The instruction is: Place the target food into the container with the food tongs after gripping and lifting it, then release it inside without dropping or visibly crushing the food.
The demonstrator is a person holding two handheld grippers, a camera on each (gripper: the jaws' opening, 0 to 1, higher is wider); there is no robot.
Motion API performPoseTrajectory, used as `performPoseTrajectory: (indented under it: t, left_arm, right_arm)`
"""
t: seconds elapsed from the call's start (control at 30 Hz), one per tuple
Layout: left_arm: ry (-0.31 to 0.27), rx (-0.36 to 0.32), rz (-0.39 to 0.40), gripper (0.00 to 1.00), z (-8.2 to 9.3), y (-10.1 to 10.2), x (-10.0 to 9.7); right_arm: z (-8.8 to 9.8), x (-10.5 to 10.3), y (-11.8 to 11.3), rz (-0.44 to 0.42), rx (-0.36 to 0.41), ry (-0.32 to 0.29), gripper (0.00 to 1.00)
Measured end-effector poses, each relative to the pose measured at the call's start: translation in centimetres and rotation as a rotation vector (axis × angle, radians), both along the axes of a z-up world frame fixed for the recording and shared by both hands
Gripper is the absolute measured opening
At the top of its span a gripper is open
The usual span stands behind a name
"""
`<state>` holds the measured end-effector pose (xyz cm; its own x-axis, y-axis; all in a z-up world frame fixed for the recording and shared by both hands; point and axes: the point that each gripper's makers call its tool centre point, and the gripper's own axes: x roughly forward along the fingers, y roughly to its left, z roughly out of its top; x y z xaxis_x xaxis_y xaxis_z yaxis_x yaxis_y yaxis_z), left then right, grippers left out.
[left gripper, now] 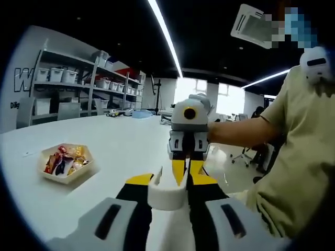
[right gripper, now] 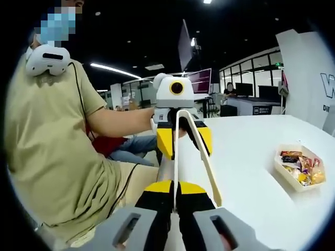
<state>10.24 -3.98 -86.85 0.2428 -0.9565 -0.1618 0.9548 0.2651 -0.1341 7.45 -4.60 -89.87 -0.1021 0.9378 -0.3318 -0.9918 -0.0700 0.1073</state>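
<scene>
Left gripper view: both claws, left claw and right claw, clamp the cream plastic tongs; next, reach the white hexagonal tray of wrapped sweets near the desk edge.

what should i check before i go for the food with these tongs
1. Left gripper clamped on the tongs: ok.
2. Right gripper gripping a tong arm: cannot tell; one arm runs between its jaws.
3. Tong arms spread apart: ok.
4. Wrapped snacks lying in the white tray on the table: ok.
5. Tongs over the tray: not ok; the tray sits off to the side.
</scene>
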Motion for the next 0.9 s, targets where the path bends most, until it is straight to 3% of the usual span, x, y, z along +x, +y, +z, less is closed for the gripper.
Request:
performPoseTrajectory:
  t: [0.77,0.9]
  left_arm:
    - [-0.018,-0.066,-0.022,0.20,0.57,-0.34,0.06]
    - [-0.012,-0.073,-0.020,0.21,0.32,-0.35,0.44]
  right_arm:
    - [0.81,0.46,0.17,-0.020,0.037,0.030,0.00]
    - [0.61,0.63,0.21,-0.014,0.029,0.006,0.00]
